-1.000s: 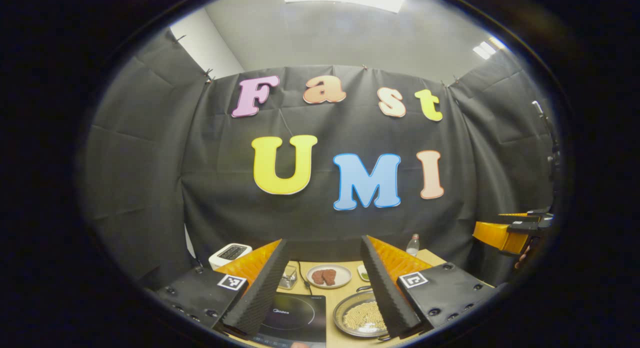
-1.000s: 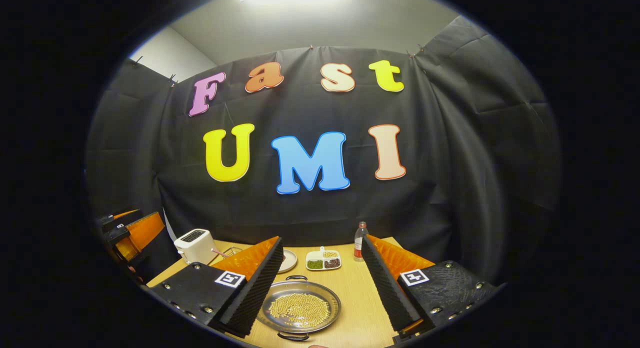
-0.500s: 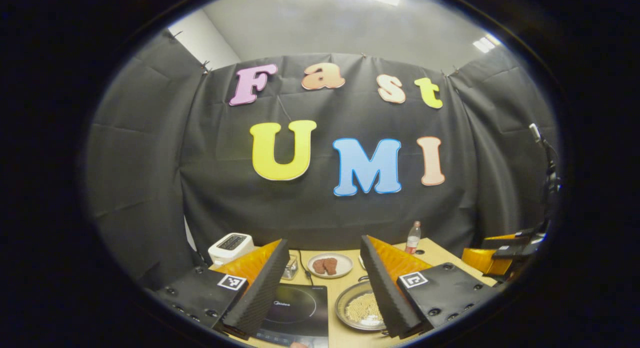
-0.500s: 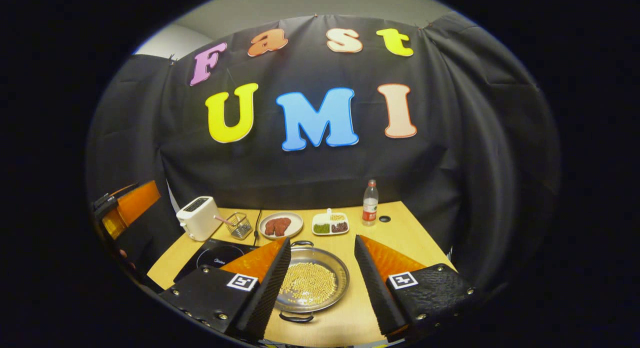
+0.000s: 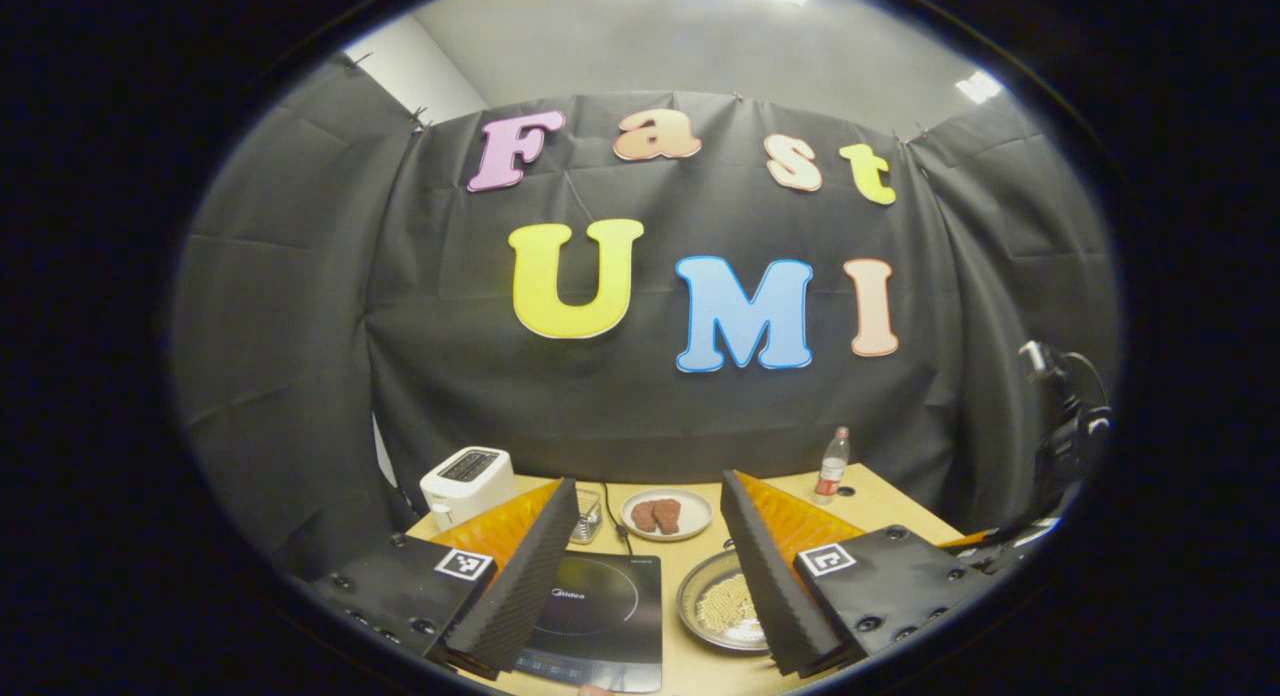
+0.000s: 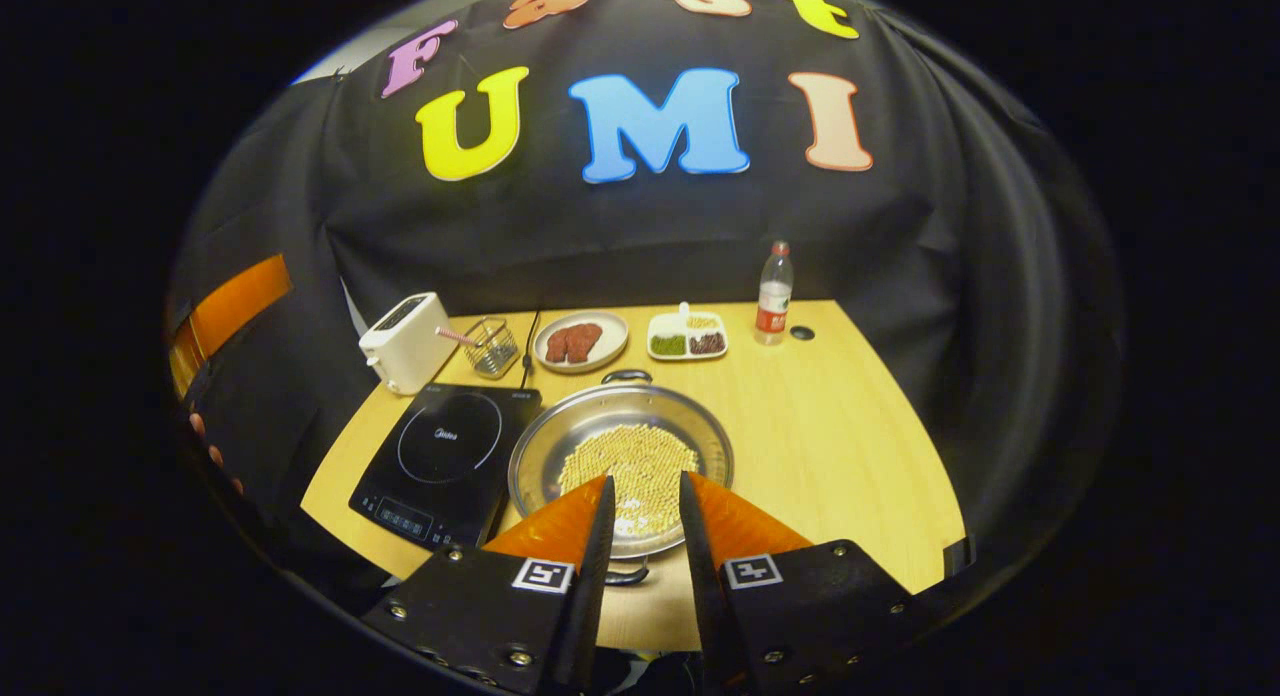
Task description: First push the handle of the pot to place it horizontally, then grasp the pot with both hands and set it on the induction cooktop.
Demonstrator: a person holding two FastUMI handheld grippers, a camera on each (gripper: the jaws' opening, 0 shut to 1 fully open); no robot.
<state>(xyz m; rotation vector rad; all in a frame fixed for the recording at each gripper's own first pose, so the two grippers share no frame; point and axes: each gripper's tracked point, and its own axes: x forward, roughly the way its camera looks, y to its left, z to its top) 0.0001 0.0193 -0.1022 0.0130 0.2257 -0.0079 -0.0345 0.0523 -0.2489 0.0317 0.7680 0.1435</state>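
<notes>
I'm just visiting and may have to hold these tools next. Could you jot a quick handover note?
Right claw: fingers narrowed to a small gap, empty, above the near rim of the pot.
Left claw: wide open, empty, above the induction cooktop.
Pot: full of pale beans, on the table just right of the cooktop, handles pointing near and far.
Done: nothing yet.
Left: push a handle sideways, grasp with both claws, set the pot on the cooktop.

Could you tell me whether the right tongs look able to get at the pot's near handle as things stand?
Probably yes. In the right gripper view the right tongs hang over the near rim of the pot, fingers narrowed with a slim gap, and the near handle lies just below them on bare table, nothing between.
</notes>
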